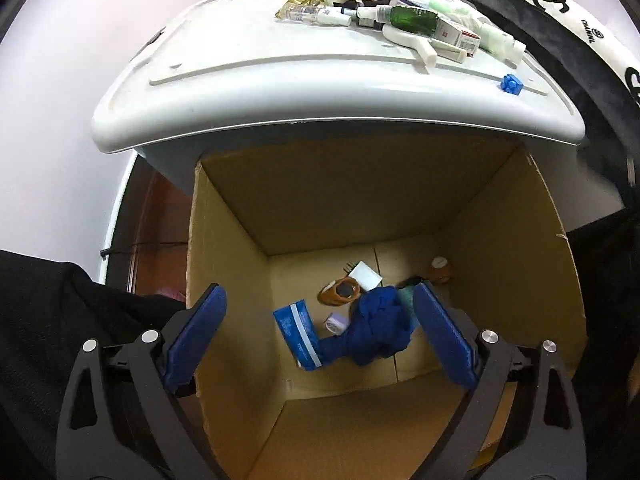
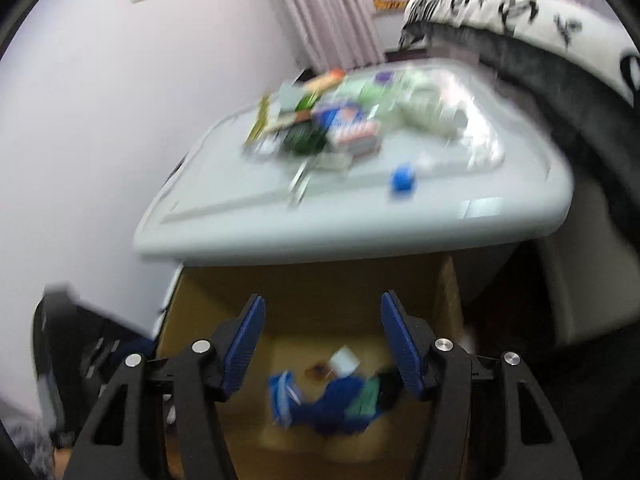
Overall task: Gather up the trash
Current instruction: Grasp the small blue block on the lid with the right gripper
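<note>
1. One cardboard box (image 1: pixel 520 240) stands open against the front of the white table (image 1: pixel 280 80), and both of your grippers point down into it.
2. One crumpled blue cloth (image 1: pixel 380 330), one blue-and-white packet (image 1: pixel 298 334), one white card (image 1: pixel 367 275), one orange-brown piece (image 1: pixel 338 291), one small lilac container (image 1: pixel 335 323) and one brown bottle with a white cap (image 1: pixel 440 269) lie on the box floor.
3. One small blue block (image 1: pixel 511 85) sits alone near the table's front edge; the heap of bottles and tubes (image 1: pixel 400 20) behind it is too tangled for you to count.
4. Your left gripper (image 1: pixel 320 332) hangs steeply above the box, jaws spread wide, nothing between the pads.
5. Your right gripper (image 2: pixel 322 346) tilts less steeply over the box's near side, jaws parted and empty; that view is blurred.
</note>
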{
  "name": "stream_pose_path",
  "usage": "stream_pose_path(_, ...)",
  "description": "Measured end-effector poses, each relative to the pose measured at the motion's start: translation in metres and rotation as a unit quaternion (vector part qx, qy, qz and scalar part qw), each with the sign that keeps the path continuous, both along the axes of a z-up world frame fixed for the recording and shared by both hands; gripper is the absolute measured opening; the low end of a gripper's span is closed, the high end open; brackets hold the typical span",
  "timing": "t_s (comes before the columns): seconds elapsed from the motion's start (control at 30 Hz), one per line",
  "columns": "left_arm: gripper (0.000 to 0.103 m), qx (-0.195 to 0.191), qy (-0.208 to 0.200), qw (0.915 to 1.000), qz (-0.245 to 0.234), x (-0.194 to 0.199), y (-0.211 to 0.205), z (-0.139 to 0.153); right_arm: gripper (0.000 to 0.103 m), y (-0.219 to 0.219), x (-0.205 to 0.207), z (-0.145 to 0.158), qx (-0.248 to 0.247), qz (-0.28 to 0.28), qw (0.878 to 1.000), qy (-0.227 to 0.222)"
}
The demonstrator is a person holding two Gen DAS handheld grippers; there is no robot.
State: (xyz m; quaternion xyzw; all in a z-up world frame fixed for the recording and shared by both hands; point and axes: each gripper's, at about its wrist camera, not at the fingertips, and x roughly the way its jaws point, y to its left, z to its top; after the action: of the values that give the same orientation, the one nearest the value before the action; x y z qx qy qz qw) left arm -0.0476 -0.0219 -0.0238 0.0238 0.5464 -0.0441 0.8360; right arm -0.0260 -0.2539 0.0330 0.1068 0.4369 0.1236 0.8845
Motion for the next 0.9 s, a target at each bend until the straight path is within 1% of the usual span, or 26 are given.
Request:
stream_pose_path(0.1,0.091,-0.001,0.002,1.0,-0.001,0.0,-0.001,-0.002,0.06,-0.009,0.04,0.008,-0.024,-0.019,0.999,-0.011)
stream_pose_path(0.2,0.091,-0.001,-0.002,1.0,0.0,-0.001,-0.002,-0.001,0.058,-0.015,0.074,0.001,-0.049,-0.028,0.998,0.002)
stream_pose_path(0.27,0.091,-0.002,-0.004,1.0,0.0,-0.003,0.001,0.0,0.053,-0.021,0.091,-0.013,-0.038,-0.038,0.998,0.029)
stream_pose_path(0.33,0.091,-0.004,-0.006,1.0,0.0,-0.002,0.001,0.0,0.052,-0.025,0.102,-0.022,-0.03,-0.046,0.998,0.043)
stream_pose_path(0.4,0.091,-0.003,-0.006,1.0,-0.002,-0.001,0.0,-0.002,0.051,-0.023,0.112,-0.026,-0.038,-0.048,0.997,0.043)
stream_pose_path(0.43,0.091,-0.001,-0.005,1.0,-0.005,-0.001,0.0,-0.003,0.048,-0.02,0.117,-0.03,-0.044,-0.047,0.997,0.045)
stream_pose_path(0.47,0.091,0.001,-0.004,1.0,-0.007,-0.001,-0.001,-0.004,0.032,-0.017,0.121,-0.035,-0.049,-0.045,0.996,0.052)
stream_pose_path(0.5,0.091,0.003,-0.004,0.9999,-0.009,-0.001,-0.002,-0.005,0.024,-0.014,0.123,-0.039,-0.058,-0.045,0.996,0.055)
stream_pose_path(0.53,0.091,0.006,-0.004,0.9999,-0.012,-0.002,-0.003,-0.006,0.019,-0.01,0.122,-0.039,-0.083,-0.048,0.994,0.043)
stream_pose_path(0.63,0.091,0.005,-0.011,0.9998,-0.015,-0.003,-0.005,-0.004,0.018,0.0,0.118,-0.039,-0.116,-0.042,0.992,0.028)
stream_pose_path(0.7,0.091,-0.005,-0.018,0.9997,-0.016,-0.001,-0.007,0.001,0.018,-0.003,0.118,-0.039,-0.103,-0.044,0.993,0.029)
stream_pose_path(0.73,0.091,-0.011,-0.021,0.9996,-0.018,0.0,-0.007,0.004,0.018,-0.01,0.117,-0.037,-0.076,-0.047,0.995,0.034)
stream_pose_path(0.77,0.091,-0.016,-0.026,0.9993,-0.019,0.003,-0.009,0.008,0.018,-0.016,0.115,-0.031,-0.052,-0.053,0.997,0.03)
stream_pose_path(0.8,0.091,-0.019,-0.034,0.999,-0.021,0.005,-0.011,0.013,0.018,-0.022,0.11,-0.022,-0.034,-0.057,0.998,0.021)
stream_pose_path(0.9,0.091,-0.015,-0.062,0.9977,-0.024,0.019,-0.021,0.031,0.018,-0.041,0.088,0.026,0.011,-0.053,0.998,-0.036)
